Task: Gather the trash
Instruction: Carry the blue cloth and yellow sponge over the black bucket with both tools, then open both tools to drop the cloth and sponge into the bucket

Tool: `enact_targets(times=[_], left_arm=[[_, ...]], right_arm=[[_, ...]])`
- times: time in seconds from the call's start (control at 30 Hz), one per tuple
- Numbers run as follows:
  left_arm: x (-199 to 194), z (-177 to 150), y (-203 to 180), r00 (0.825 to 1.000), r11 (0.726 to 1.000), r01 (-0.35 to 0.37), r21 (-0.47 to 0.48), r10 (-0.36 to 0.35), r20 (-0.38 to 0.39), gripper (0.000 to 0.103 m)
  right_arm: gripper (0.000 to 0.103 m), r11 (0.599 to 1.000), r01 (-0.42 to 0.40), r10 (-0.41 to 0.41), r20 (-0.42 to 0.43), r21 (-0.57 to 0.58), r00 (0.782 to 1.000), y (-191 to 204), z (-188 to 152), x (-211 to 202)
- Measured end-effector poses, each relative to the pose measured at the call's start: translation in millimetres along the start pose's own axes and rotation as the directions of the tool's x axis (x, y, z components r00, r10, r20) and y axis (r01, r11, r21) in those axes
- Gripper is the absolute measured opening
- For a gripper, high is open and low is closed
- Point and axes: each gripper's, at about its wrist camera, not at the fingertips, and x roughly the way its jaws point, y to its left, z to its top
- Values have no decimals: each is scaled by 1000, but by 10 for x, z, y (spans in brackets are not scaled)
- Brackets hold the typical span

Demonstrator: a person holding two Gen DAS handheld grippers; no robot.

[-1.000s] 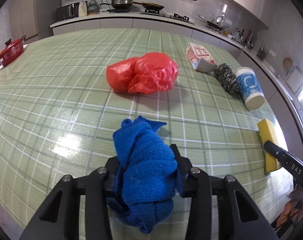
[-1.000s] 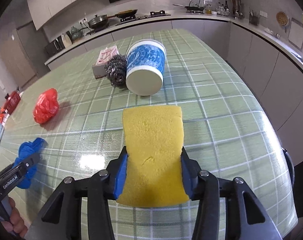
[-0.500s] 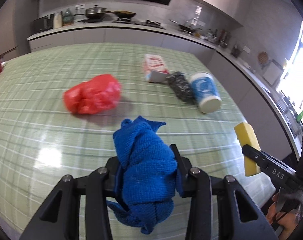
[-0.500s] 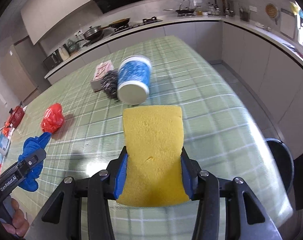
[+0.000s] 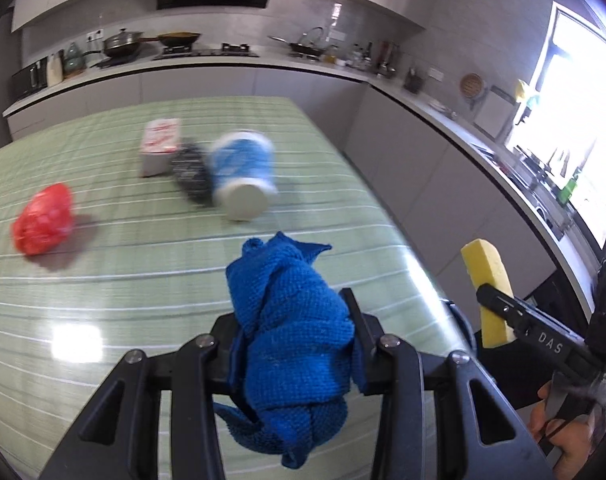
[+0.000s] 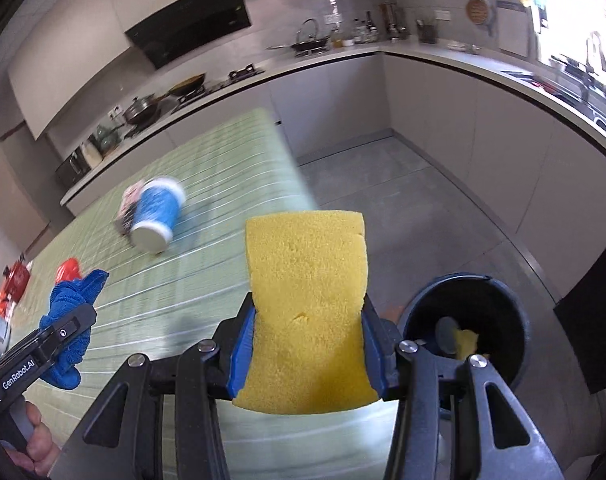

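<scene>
Two grippers up. Left gripper [image 5: 293,364] with fingers [image 5: 357,334] clamped on one blue cloth [image 5: 291,344], bunched and hanging down past the pads. Right gripper [image 6: 307,344] with fingers [image 6: 241,350] squeezing one yellow sponge [image 6: 307,312], upright, its sides pinched inward.

One trash bin [image 6: 515,316] on the floor, dark, round, open-topped, just off the corner of the tabletop [image 5: 143,272]. Inside the bin: something yellow and a pale grey disc-like piece, too dim to name. Sponge held above the tabletop edge, just beside the bin and higher than its rim. Cloth over the tabletop, farther from the bin than the sponge.

Four loose items counted on the green checked tabletop, all well away from the bin. One blue-and-white paper cup [image 5: 243,176] on its side, its white end toward the cameras; contents impossible to tell. One dark steel scourer [image 5: 189,172] touching the cup on the side away from the bin. One red-and-white carton [image 5: 159,146] just beyond the scourer. One crumpled red plastic bag [image 5: 43,220], farthest from the bin, apart from the rest.

More red items [image 6: 13,280] at the tabletop's far corner, blurred, not countable. Part of a hand [image 6: 39,446] on the left gripper's handle.
</scene>
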Motion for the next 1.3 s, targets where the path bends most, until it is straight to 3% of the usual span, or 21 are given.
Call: enact_targets(times=[0.27, 0.53, 0.87, 1.17, 1.3], left_arm=[[465, -2, -1158, 999, 999, 19, -31, -20, -36, 42], [913, -104, -1938, 994, 999, 34, -23, -36, -104, 42], [1309, -331, -2237, 980, 1000, 14, 7, -12, -201, 42], [1567, -459, -2380, 964, 999, -37, 26, 43, -261, 43], [1621, -471, -2347, 959, 998, -64, 18, 67, -275, 43]], right_arm=[[49, 1000, -16, 17, -51, 10, 999, -1352, 216, 0], [49, 999, -36, 38, -119, 12, 992, -2187, 337, 134], [49, 998, -47, 56, -218, 46, 974, -2541, 167, 461], [50, 995, -83, 94, -321, 50, 942, -2637, 8, 910], [59, 994, -102, 111, -375, 42, 920, -2643, -58, 1163]])
